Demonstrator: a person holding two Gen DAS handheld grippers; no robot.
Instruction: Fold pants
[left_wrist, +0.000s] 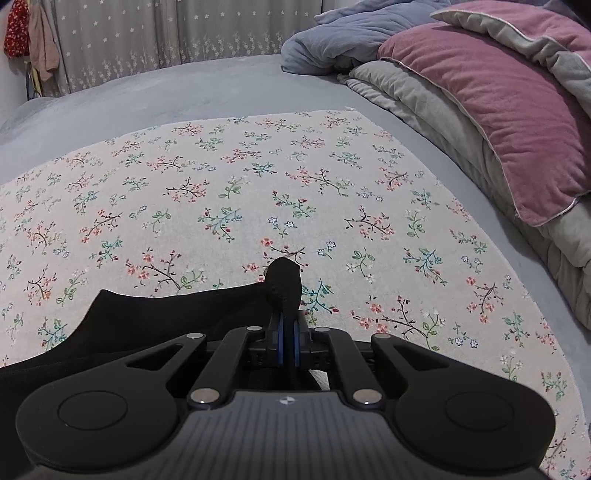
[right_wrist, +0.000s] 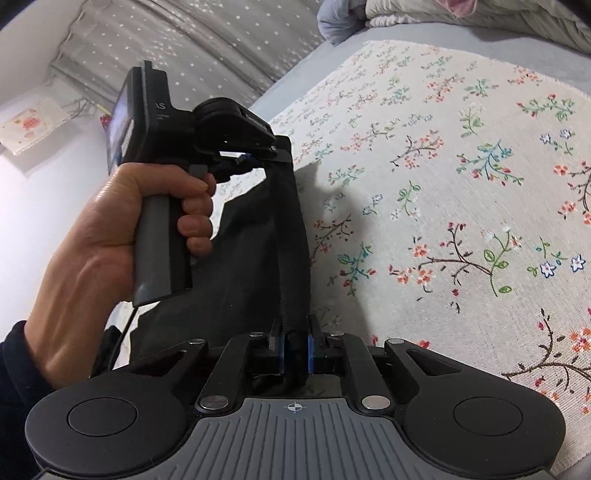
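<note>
Above the floral cotton sheet (left_wrist: 258, 177) on my bed, the black fabric pants (right_wrist: 251, 251) hang stretched between both grippers. My left gripper (left_wrist: 289, 332) fingers clamp one bunched edge; my right gripper (right_wrist: 294, 354) fingers pinch the other. A hand (right_wrist: 99, 236) grips the left handle.

Both grippers (right_wrist: 294, 354) (right_wrist: 243, 162) pinch black pants (right_wrist: 251, 251) taut
</note>
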